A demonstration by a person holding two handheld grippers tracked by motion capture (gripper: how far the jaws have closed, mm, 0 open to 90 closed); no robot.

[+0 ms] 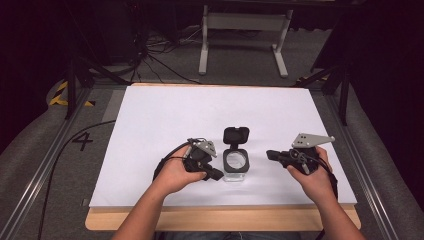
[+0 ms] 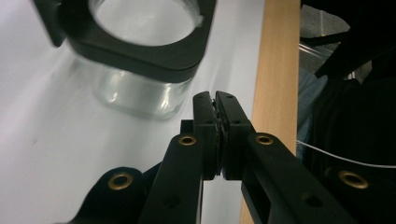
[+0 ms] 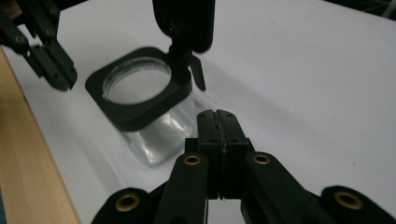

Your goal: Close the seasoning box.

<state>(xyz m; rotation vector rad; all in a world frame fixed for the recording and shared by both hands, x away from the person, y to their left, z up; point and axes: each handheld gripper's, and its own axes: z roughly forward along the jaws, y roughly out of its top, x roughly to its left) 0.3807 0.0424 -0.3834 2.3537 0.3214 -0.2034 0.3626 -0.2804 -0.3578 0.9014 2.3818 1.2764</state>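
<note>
A clear glass jar with a black square collar stands near the front middle of the white table top, and its hinged black lid is flipped open toward the back. The jar looks empty. My left gripper is shut with nothing in it, tips just left of the jar's base. In its own view the left gripper has its jaws pressed together beside the glass. My right gripper is shut and empty, a short way right of the jar. The right gripper points at the jar's side.
The white sheet covers a wooden board whose edge shows at the front. Metal rails run along both sides of the table. A white stand and loose cables lie on the floor behind.
</note>
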